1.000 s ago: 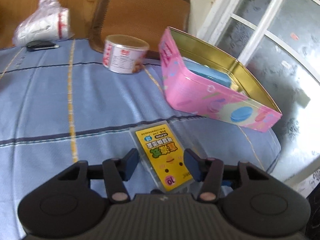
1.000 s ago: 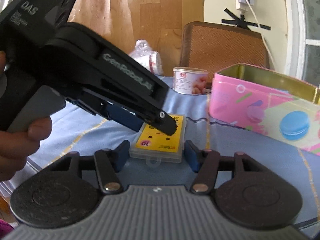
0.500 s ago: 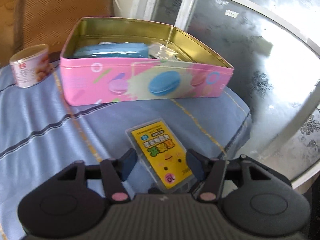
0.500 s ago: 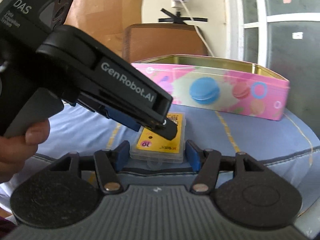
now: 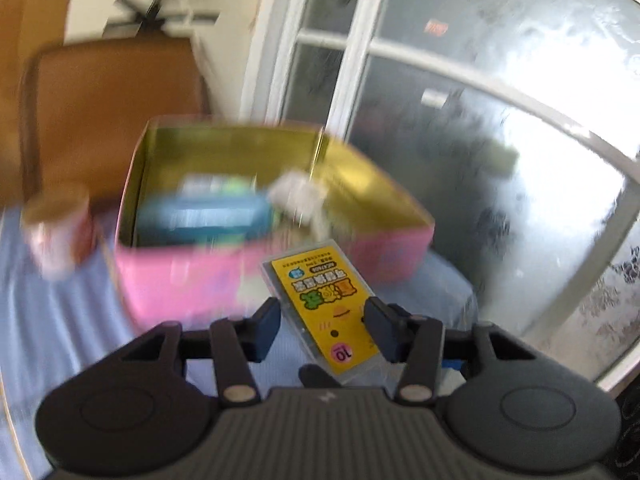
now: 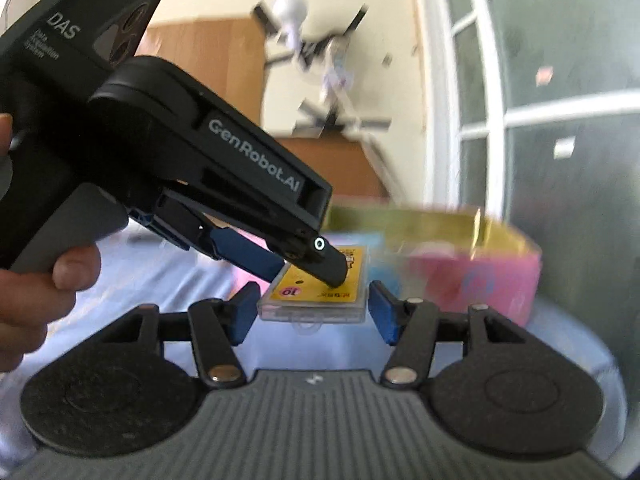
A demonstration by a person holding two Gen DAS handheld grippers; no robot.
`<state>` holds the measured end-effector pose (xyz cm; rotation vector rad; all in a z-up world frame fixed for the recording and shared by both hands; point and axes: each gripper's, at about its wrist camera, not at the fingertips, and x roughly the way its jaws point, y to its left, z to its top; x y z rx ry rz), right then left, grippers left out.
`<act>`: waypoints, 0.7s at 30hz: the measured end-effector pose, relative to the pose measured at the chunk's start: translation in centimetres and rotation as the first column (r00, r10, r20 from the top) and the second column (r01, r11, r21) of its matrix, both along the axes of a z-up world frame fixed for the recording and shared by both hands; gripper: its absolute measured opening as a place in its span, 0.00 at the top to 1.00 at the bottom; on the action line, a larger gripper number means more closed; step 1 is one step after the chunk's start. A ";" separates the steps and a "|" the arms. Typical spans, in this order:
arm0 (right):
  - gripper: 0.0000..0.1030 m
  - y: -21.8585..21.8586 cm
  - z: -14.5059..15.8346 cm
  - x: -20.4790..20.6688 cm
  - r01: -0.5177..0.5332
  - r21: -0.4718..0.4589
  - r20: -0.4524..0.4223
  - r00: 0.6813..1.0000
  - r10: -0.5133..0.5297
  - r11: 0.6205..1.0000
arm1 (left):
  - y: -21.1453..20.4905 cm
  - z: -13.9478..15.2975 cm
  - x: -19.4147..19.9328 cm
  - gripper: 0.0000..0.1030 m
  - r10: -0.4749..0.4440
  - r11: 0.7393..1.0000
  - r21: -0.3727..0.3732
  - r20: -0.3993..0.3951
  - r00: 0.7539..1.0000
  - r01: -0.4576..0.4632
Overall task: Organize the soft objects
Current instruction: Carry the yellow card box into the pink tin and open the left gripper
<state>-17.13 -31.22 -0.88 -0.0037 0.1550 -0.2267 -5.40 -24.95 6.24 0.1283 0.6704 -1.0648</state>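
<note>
we see a clear plastic case with a yellow label (image 5: 325, 311) held up off the blue tablecloth (image 5: 56, 320), just in front of the open pink tin (image 5: 180, 276). in the left wrist view the case sits tilted between the blue pads of the left gripper (image 5: 322, 330), far end raised toward the tin's near wall. the left jaws are closing; the right-hand pad looks to touch the case edge, the other pad has a sliver of gap, so we cannot tell if it is really clamped.

right wrist view: the same case (image 6: 316, 292) lies between the right gripper (image 6: 312, 308) pads with a small gap on each side (not pinched there, jaws apart). the left gripper (image 6: 308, 264) comes in from the upper left, held by a hand (image 6: 44, 288); one blue finger (image 6: 248, 258) runs under the case and one dark fingertip (image 6: 330, 266) lies over the label, so the grip looks like top and bottom, but contact is hard to confirm.

the tin has a gold inside and holds a blue flat pack (image 5: 204, 216) and something white and crumpled (image 5: 300, 196), all blurred. a small round can (image 5: 56, 232) stands on the cloth left of the tin, near it. a brown chair back (image 5: 112, 108) is behind, and a white-framed window (image 5: 460, 128) to the right. the background is smeared by motion in both views.
</note>
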 end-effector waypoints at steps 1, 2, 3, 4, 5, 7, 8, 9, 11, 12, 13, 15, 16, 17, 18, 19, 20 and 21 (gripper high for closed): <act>0.40 -0.5 0.5 0.6 0.015 -0.012 0.014 1.000 -0.015 1.000 | -0.8 0.6 0.5 0.54 0.000 1.000 -0.008 0.018 1.000 0.001; 0.40 -1.0 0.8 1.2 0.031 -0.017 0.025 0.999 -0.031 0.999 | -1.8 1.0 1.2 0.54 0.000 1.000 -0.019 0.029 1.000 0.001; 0.40 -1.8 1.2 2.1 0.052 -0.016 0.040 0.998 -0.052 0.999 | -2.9 1.3 2.0 0.54 0.002 1.000 -0.028 0.032 0.999 -0.001; 0.40 -2.5 1.4 2.9 0.071 -0.013 0.047 0.996 -0.070 0.997 | -4.0 1.4 2.9 0.55 0.007 0.999 -0.031 0.035 0.999 -0.006; 0.40 -3.3 1.5 3.9 0.092 -0.011 0.046 0.995 -0.092 0.996 | -5.3 1.4 3.7 0.55 0.016 0.999 -0.029 0.041 0.999 -0.015; 0.41 -5.4 1.6 6.7 0.137 -0.001 0.021 0.990 -0.136 0.991 | -7.7 0.9 5.6 0.49 0.053 0.999 -0.009 0.061 0.997 -0.052; 0.41 -6.3 1.4 8.1 0.168 -0.005 0.012 0.986 -0.168 0.986 | -8.7 0.5 6.6 0.49 0.090 0.996 0.009 0.071 0.993 -0.090; 0.40 -7.3 1.1 9.8 0.206 -0.027 -0.010 0.978 -0.206 0.978 | -9.2 0.1 7.4 0.51 0.131 0.991 0.026 0.074 0.989 -0.134; 0.40 -8.7 0.2 12.3 0.248 -0.076 -0.075 0.964 -0.254 0.966 | -8.5 -0.4 8.4 0.51 0.169 0.985 0.023 0.031 0.985 -0.169; 0.40 -9.4 0.2 12.4 0.265 -0.053 -0.083 0.960 -0.268 0.963 | -7.5 -0.4 8.7 0.51 0.162 0.987 0.005 0.007 0.987 -0.163; 0.40 -9.9 0.3 12.0 0.256 -0.014 -0.076 0.964 -0.256 0.967 | -6.3 -0.5 8.7 0.50 0.163 0.987 -0.009 0.009 0.987 -0.163; 0.40 -9.6 0.3 10.2 0.250 0.029 -0.027 0.968 -0.250 0.968 | -3.9 -0.5 8.4 0.49 0.186 0.982 -0.019 0.045 0.981 -0.185; 0.41 -9.3 0.3 9.6 0.249 0.035 -0.017 0.968 -0.249 0.968 | -2.7 -0.7 8.3 0.49 0.196 0.981 -0.019 0.053 0.979 -0.195; 0.41 -9.1 0.3 9.2 0.241 0.045 -0.008 0.971 -0.240 0.970 | -1.3 -1.0 8.3 0.49 0.205 0.979 -0.021 0.048 0.977 -0.205; 0.43 -8.6 0.3 8.6 0.231 0.060 0.004 0.973 -0.231 0.971 | 0.0 -1.2 8.2 0.49 0.216 0.976 -0.024 0.038 0.976 -0.216; 0.47 -8.1 0.3 8.0 0.218 0.074 0.017 0.975 -0.219 0.973 | 1.5 -1.6 8.3 0.52 0.231 0.973 -0.022 0.023 0.973 -0.231; 0.47 -7.6 0.4 7.8 0.200 0.079 0.026 0.979 -0.203 0.977 | 2.8 -1.6 8.3 0.46 0.218 0.975 -0.055 0.020 0.976 -0.217; 0.47 -6.6 0.5 7.5 0.172 0.079 0.034 0.984 -0.175 0.982 | 4.2 -1.5 7.8 0.40 0.234 0.971 -0.053 0.023 0.972 -0.233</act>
